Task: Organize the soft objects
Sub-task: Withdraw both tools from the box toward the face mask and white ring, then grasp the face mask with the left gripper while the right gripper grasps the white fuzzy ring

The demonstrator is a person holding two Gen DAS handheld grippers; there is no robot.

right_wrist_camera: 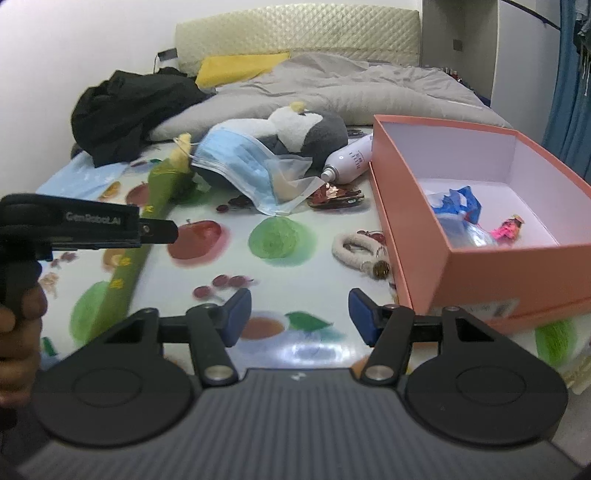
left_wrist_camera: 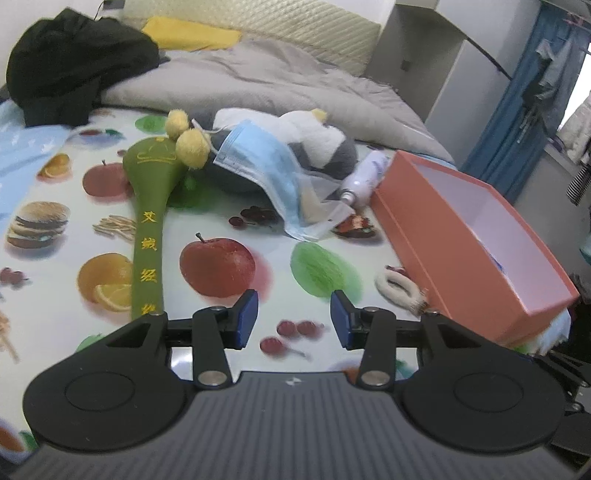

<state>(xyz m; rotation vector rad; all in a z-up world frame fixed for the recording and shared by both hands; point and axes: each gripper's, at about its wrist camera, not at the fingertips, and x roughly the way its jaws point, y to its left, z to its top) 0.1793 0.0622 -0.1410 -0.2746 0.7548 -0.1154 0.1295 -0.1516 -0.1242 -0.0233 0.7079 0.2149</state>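
Observation:
On a fruit-print sheet (left_wrist_camera: 221,177) lie a blue face mask (left_wrist_camera: 266,166) draped over a grey-and-white plush toy (left_wrist_camera: 317,140), a long green cloth mallet (left_wrist_camera: 147,221) with yellow pompoms, and a cream fuzzy hair tie (left_wrist_camera: 397,286). An open orange box (left_wrist_camera: 476,266) stands to the right; in the right wrist view the box (right_wrist_camera: 424,229) holds blue wrapping and a small pink item. My left gripper (left_wrist_camera: 294,319) is open over the sheet, nothing between its pads. My right gripper (right_wrist_camera: 300,316) is open too, near the box's front corner. The mask (right_wrist_camera: 240,162) and hair tie (right_wrist_camera: 360,251) lie ahead of it.
A white spray bottle (right_wrist_camera: 347,160) lies between the plush and the box. A black garment (left_wrist_camera: 74,66), a grey duvet (left_wrist_camera: 277,74) and a yellow cloth (left_wrist_camera: 188,33) fill the far end of the bed. A hand (right_wrist_camera: 18,325) holding the other gripper shows at left in the right wrist view.

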